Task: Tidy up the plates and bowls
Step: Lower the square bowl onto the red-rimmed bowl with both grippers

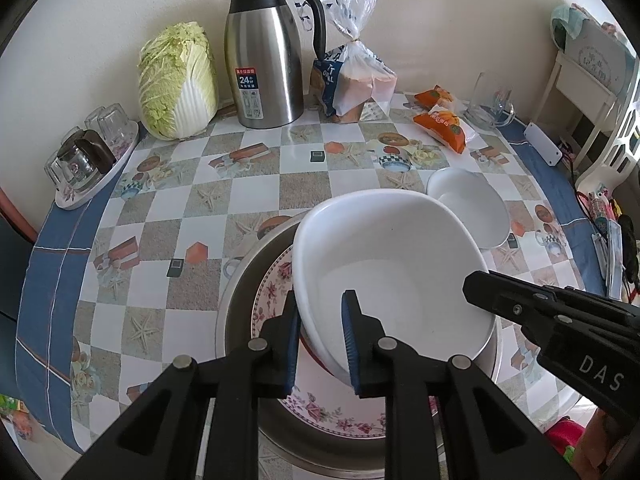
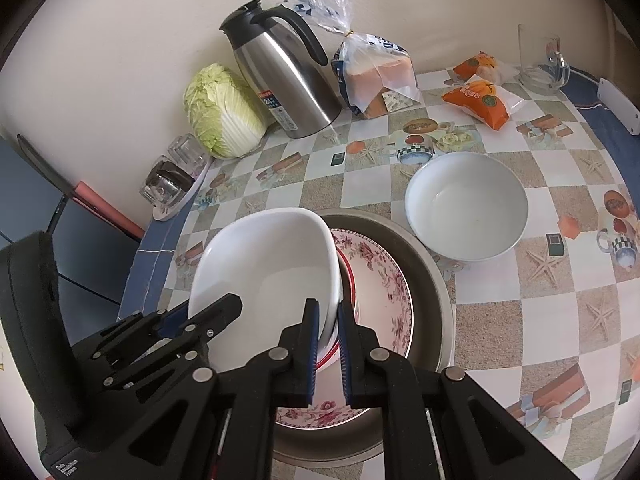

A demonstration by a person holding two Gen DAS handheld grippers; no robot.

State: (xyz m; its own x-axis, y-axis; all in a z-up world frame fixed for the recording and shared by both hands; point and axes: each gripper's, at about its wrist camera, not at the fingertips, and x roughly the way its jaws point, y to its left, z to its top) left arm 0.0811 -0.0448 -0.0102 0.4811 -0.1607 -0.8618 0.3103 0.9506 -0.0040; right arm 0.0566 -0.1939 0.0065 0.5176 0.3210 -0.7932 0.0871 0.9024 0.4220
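Checkered patterned cloth covers the surface (image 1: 248, 184) under us. Nearest, our left hand-held gripper (image 1: 320, 340) clamps its blue pads on the near rim of a white squarish ceramic bowl (image 1: 392, 264), and our right hand-held gripper (image 2: 328, 340) pinches the opposite rim. We see the bowl tilted over a floral-rimmed plate (image 2: 384, 280) lying in a round grey metal tray (image 2: 432, 280). Just beyond the right gripper sits a round white bowl (image 2: 466, 206). Farther off stand a steel thermos jug (image 1: 266, 60), a napa cabbage (image 1: 178, 80) and bagged bread (image 1: 352, 84).
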